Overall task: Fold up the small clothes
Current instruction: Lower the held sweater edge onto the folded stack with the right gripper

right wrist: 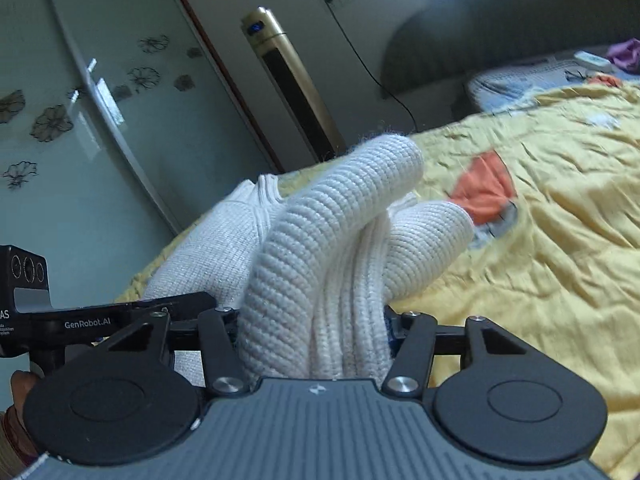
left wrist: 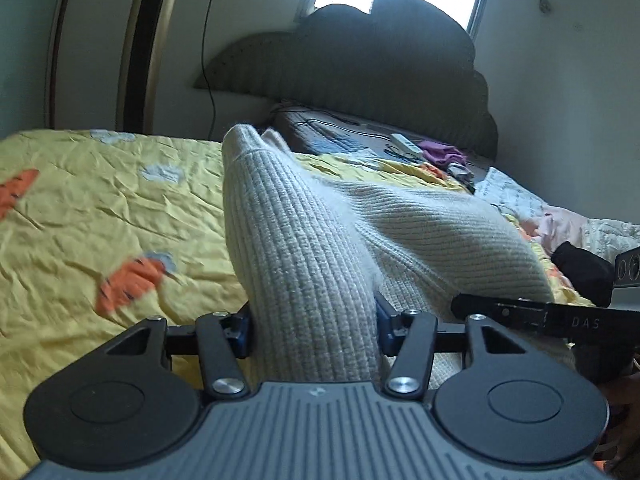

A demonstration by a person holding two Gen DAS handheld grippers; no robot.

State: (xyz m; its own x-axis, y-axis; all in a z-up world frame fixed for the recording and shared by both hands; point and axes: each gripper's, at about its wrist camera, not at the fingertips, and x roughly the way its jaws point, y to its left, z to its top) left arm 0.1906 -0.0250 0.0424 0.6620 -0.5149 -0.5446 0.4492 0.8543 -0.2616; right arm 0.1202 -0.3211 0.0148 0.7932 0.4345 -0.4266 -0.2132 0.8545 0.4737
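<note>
A cream ribbed knit sweater (left wrist: 320,232) lies bunched on the yellow quilt (left wrist: 100,208). My left gripper (left wrist: 314,324) is shut on a thick fold of it, which fills the space between the jaws and hides the fingertips. In the right wrist view my right gripper (right wrist: 314,328) is shut on another bunched fold of the same sweater (right wrist: 340,240), lifted off the quilt (right wrist: 540,240). The right gripper's black body (left wrist: 560,320) shows at the right of the left view, and the left gripper's body (right wrist: 80,320) at the left of the right view.
A dark padded headboard (left wrist: 360,60) and a pillow with a remote (left wrist: 406,145) and purple cloth (left wrist: 444,152) lie at the bed's far end. A gold tower fan (right wrist: 296,88) and a glass wardrobe door (right wrist: 100,120) stand beside the bed. Pink and white cloth (left wrist: 568,220) lies at right.
</note>
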